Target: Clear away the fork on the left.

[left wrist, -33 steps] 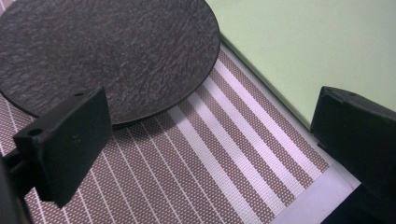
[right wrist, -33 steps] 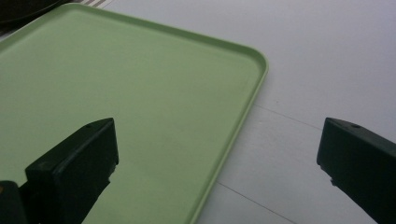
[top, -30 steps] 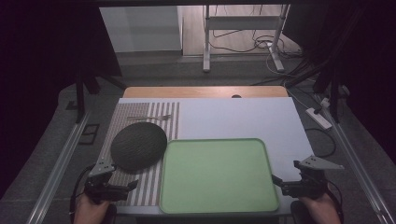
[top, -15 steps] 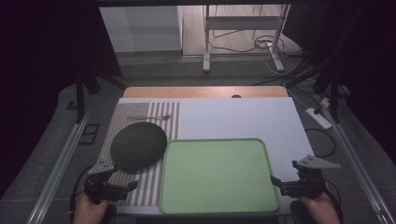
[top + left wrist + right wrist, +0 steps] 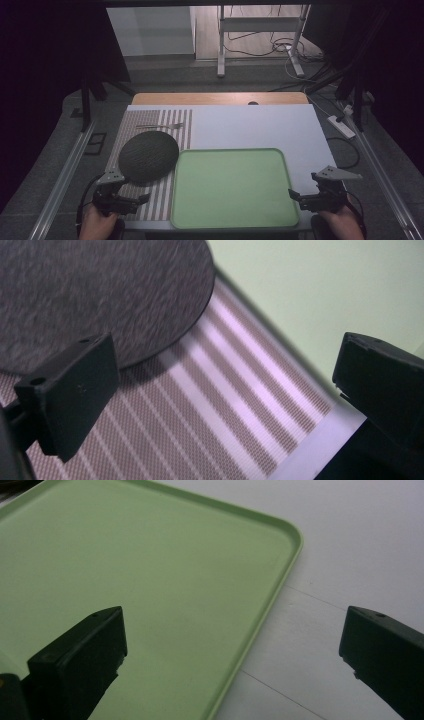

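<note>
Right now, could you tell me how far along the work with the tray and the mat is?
Nothing looks done: the tray is bare and the round mat lies beside it. Both the left gripper and the right gripper hover open at the near edge. All handling remains.

Green tray point(image 5: 232, 187) lies flat at table's 6 o'clock, its left rim touching dark round mat point(image 5: 148, 156) at 8 o'clock.

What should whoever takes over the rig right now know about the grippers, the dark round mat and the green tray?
Left gripper: open, empty, over the striped placemat near the dark round mat.
Right gripper: open, empty, at the green tray's right rim.
The mat lies flat on the placemat, its edge at the tray's left rim; the tray is bare.
Done: nothing gripped.
Left: likely grasping the mat or tray.
</note>
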### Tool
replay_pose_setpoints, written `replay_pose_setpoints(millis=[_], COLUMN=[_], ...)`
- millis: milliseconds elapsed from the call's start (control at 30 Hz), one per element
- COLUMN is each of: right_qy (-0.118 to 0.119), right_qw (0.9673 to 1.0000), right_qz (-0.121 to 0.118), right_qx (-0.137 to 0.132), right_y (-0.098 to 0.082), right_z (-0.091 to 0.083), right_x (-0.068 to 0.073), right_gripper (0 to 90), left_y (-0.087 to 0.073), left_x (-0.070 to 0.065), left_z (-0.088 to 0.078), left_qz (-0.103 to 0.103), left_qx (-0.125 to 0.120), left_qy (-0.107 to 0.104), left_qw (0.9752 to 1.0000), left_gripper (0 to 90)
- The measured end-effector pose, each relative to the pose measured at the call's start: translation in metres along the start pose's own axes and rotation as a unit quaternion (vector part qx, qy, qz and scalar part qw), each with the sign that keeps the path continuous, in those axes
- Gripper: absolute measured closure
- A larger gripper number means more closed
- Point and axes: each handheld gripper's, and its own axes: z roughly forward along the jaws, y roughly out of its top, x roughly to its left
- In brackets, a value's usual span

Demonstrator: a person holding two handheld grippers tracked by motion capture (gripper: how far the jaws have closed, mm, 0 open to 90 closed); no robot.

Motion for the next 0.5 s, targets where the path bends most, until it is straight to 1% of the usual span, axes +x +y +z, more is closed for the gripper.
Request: replay_pose_setpoints(millis=[67, 133, 300, 367, 500], right_qy=[0.001, 0.003, 0.004, 0.004, 0.006], right_qw=[1.0, 1.0, 1.0, 1.0, 1.0], right_qz=[0.002, 0.005, 0.003, 0.0, -0.006], right_qx=[-0.001, -0.003, -0.001, 0.0, 0.003], right_y=[0.0, 0.0, 0.0, 0.0, 0.0], right_z=[0.0, 0.0, 0.0, 0.0, 0.001], right_x=[-0.001, -0.001, -0.001, 0.0, 0.001], right_gripper=[0.0, 0.0, 0.0, 0.0, 0.0], left_y=[0.004, 0.006, 0.008, 0.009, 0.013], left_x=[0.0, 0.001, 0.005, 0.008, 0.013], left_z=[0.001, 0.002, 0.007, 0.009, 0.012], left_qz=[0.009, 0.012, 0.017, 0.016, 0.015], left_qx=[0.0, 0.001, 0.015, 0.018, 0.015], left_qy=[0.009, 0.012, 0.013, 0.006, 0.008], left_qw=[0.9999, 0.9999, 0.9997, 0.9997, 0.9997], left_gripper=[0.0, 0.0, 0.0, 0.0, 0.0])
